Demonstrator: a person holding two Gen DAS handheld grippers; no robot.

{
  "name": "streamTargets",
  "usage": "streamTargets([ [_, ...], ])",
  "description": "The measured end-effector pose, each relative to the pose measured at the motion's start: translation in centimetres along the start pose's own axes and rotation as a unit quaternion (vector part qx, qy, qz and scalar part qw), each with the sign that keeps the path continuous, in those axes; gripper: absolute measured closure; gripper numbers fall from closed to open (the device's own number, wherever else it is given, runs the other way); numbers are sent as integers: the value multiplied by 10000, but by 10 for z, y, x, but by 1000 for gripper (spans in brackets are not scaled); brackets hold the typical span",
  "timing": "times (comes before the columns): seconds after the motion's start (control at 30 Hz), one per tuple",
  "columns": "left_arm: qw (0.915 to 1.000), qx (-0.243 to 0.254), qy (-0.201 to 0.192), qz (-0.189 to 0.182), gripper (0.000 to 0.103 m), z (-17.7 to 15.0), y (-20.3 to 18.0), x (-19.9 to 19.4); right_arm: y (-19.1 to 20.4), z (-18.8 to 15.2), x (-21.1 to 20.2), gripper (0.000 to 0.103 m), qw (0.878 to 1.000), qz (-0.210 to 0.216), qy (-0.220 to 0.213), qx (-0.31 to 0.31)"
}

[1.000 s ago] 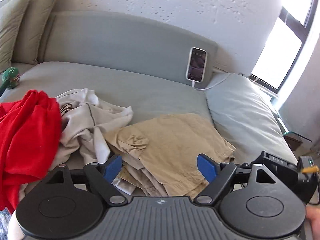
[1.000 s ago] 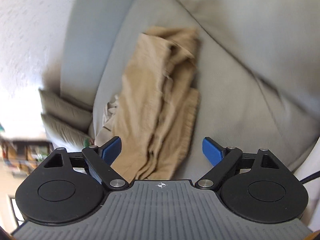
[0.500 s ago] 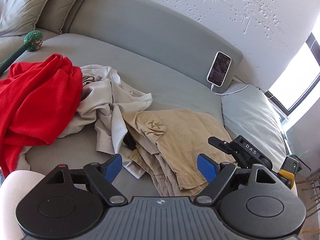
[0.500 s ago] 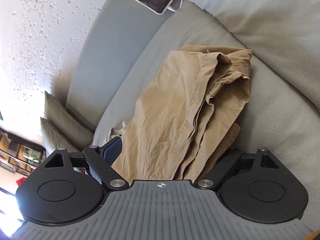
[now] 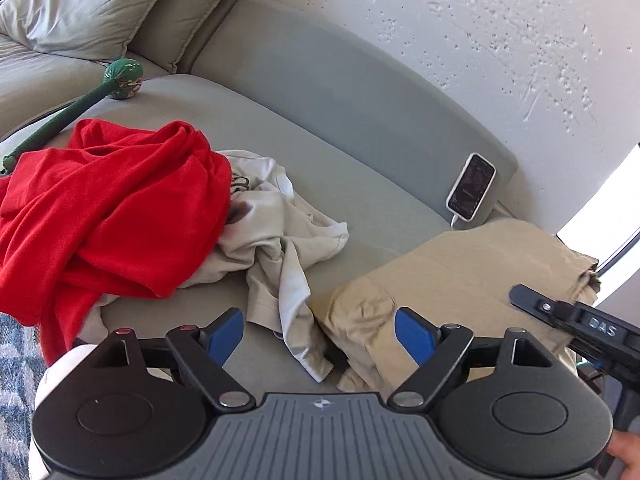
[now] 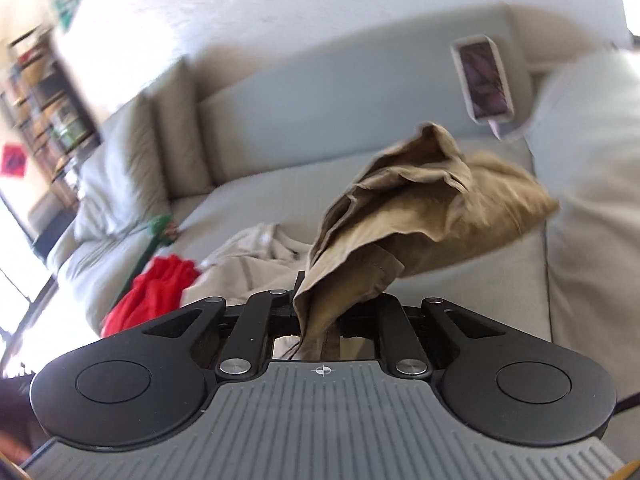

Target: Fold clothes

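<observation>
Tan trousers (image 5: pixel 460 276) rise off the grey sofa seat (image 5: pixel 360 184) at the right. My right gripper (image 6: pixel 320 312) has its jaws closing on an edge of the tan trousers (image 6: pixel 420 208), which hang bunched and lifted in front of it. That same right gripper (image 5: pixel 576 324) shows as a black arm at the right of the left wrist view. My left gripper (image 5: pixel 320 332) is open above the seat's front, nothing between its blue pads (image 5: pixel 414 334). A crumpled cream garment (image 5: pixel 276 232) and a red garment (image 5: pixel 112 208) lie to the left.
A white phone (image 5: pixel 470 186) leans on the sofa back with a cable plugged in. A green stick-like toy (image 5: pixel 122 76) lies at the far left by beige cushions (image 5: pixel 92 4). A blue patterned rug (image 5: pixel 16 360) shows below the seat's left edge. A shelf (image 6: pixel 44 100) stands behind the sofa.
My right gripper has closed on the tan trousers and lifted them off the seat while rolling. My left gripper slid sideways and rolled, staying open.
</observation>
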State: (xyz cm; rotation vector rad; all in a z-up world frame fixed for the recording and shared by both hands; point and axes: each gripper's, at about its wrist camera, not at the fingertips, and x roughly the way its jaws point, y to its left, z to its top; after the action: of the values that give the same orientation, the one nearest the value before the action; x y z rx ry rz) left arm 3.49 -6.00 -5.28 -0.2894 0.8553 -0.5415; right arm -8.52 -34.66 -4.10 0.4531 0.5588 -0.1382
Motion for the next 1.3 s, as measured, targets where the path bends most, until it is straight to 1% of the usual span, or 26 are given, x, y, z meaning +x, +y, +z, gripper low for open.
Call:
streamTargets([
  [0.07, 9999, -127, -95, 36, 21, 5, 5, -4, 13, 9, -18, 90, 9989, 345, 42, -320],
  [0.13, 9996, -233, -151, 54, 21, 8, 8, -8, 21, 16, -37, 90, 9955, 811, 175, -449],
  [0.27, 9994, -320, -133, -12, 21, 10, 9, -12, 2, 35, -53, 91, 9855, 1597, 566, 111],
  [0.33, 9996, -269, -80, -50, 21, 8, 6, -10, -25, 33, -45, 90, 9809, 1668, 763, 643],
  [0.37, 9998, -203, -23, -73, 21, 5, 4, -7, -39, 28, -37, 90, 9786, 1631, 872, 907],
  [0.43, 9998, -26, 149, -99, 21, -1, -3, 1, -72, 5, -8, 90, 9766, 1209, 1133, 1374],
  [0.5, 9988, 263, 401, -105, 21, -9, -12, 11, -108, -30, 29, 90, 9698, 449, 1518, 1858],
  [0.53, 9975, 445, 542, -107, 21, -13, -17, 15, -129, -49, 40, 90, 9592, 126, 1610, 2320],
  [0.57, 9952, 692, 681, -83, 21, -19, -23, 18, -149, -67, 45, 89, 9432, 46, 1594, 2914],
  [0.6, 9925, 932, 789, -41, 21, -24, -27, 21, -161, -81, 43, 89, 9287, 137, 1448, 3411],
  [0.63, 9900, 1123, 856, 1, 21, -29, -31, 23, -164, -87, 39, 89, 9246, 188, 1307, 3573],
  [0.67, 9872, 1304, 920, 34, 22, -34, -35, 26, -164, -90, 34, 86, 9240, 190, 1185, 3631],
  [0.7, 9868, 1326, 932, -70, 23, -37, -38, 29, -159, -89, 30, 78, 9325, 81, 1129, 3431],
  [0.73, 9862, 1347, 945, -175, 27, -40, -41, 32, -154, -88, 26, 75, 9383, 12, 1115, 3275],
  [0.77, 9856, 1368, 957, -279, 33, -42, -45, 36, -150, -84, 24, 73, 9426, -70, 1143, 3138],
  [0.8, 9847, 1393, 969, -386, 37, -45, -48, 39, -146, -79, 20, 67, 9468, -187, 1187, 2984],
  [0.83, 9827, 1477, 985, -532, 45, -49, -56, 44, -141, -76, 17, 63, 9503, -313, 1248, 2836],
  [0.87, 9795, 1618, 1023, -620, 52, -54, -66, 50, -137, -73, 13, 55, 9527, -445, 1309, 2707],
  [0.9, 9756, 1795, 1092, -643, 56, -60, -77, 55, -135, -72, 7, 50, 9531, -590, 1372, 2631],
  [0.93, 9714, 1958, 1186, -631, 68, -66, -86, 61, -133, -70, 1, 50, 9533, -729, 1417, 2565],
  [0.97, 9670, 2117, 1274, -620, 72, -73, -94, 66, -129, -70, -8, 50, 9536, -843, 1409, 2524],
  [1.0, 9648, 2223, 1266, -615, 72, -76, -100, 67, -124, -70, -19, 50, 9543, -940, 1370, 2485],
  [1.07, 9583, 2579, 1080, -586, 72, -87, -110, 66, -115, -76, -43, 50, 9566, -1147, 1240, 2375],
  [1.17, 9453, 3085, 852, -628, 72, -96, -124, 63, -101, -88, -74, 50, 9621, -1328, 1056, 2134],
  [1.23, 9415, 3140, 858, -869, 77, -97, -128, 59, -93, -93, -88, 50, 9645, -1426, 922, 2024],
  [1.3, 9395, 3167, 919, -927, 78, -102, -130, 60, -84, -94, -96, 49, 9688, -1401, 725, 1911],
])
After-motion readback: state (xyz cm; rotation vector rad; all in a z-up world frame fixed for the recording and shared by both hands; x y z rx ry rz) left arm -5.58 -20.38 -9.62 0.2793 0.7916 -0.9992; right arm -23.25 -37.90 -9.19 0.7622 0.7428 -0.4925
